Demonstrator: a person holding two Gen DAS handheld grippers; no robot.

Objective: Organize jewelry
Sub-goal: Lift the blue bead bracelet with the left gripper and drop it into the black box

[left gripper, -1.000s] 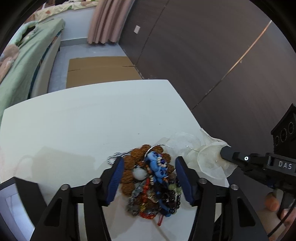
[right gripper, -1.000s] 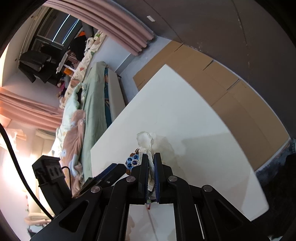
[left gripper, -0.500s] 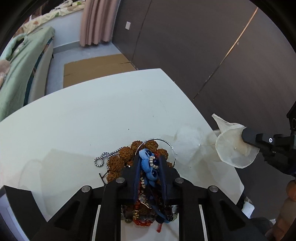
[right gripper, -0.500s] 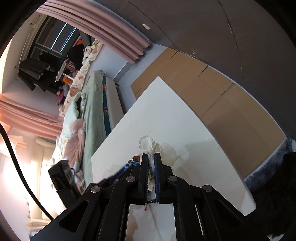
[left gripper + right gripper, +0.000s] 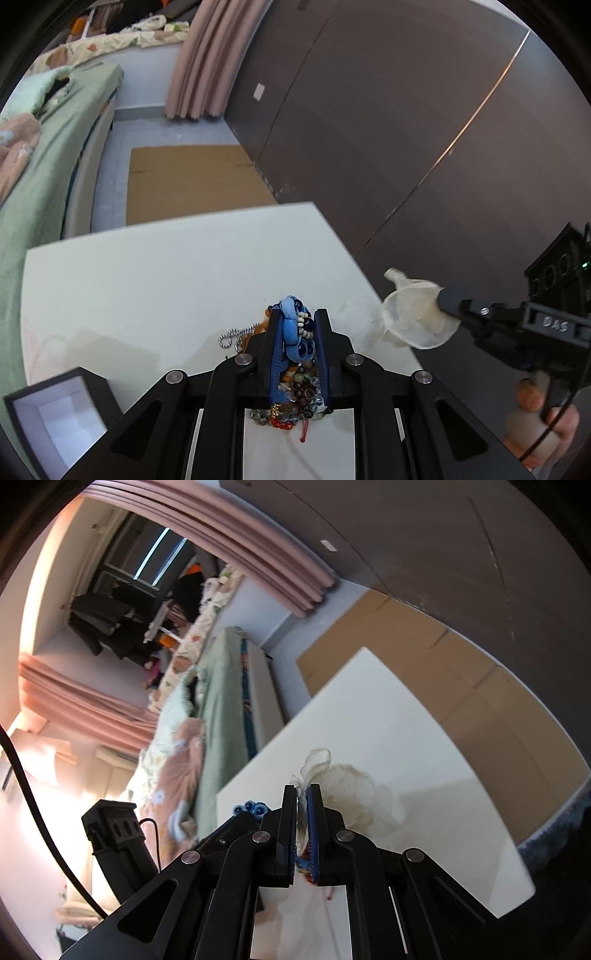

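My left gripper point(image 5: 298, 317) is shut on a tangle of jewelry point(image 5: 295, 332): a blue bead bracelet on top, mixed glass and red beads hanging below. It holds the bundle above the white table point(image 5: 147, 280). A silver ball chain point(image 5: 236, 334) trails from the bundle toward the table. My right gripper point(image 5: 302, 788) is shut on a sheer white organza pouch point(image 5: 341, 779), which also shows in the left wrist view point(image 5: 415, 314), held in the air off the table's right edge with its mouth open.
An open black box with a white lining point(image 5: 55, 410) stands at the table's front left. A green-covered bed point(image 5: 44, 147) lies to the left, cardboard point(image 5: 192, 181) on the floor beyond the table, and a dark wall panel point(image 5: 406, 129) on the right.
My left gripper closed on the jewelry pile and lifted it off the table. My right gripper raised the pouch off the table and out past the right edge.
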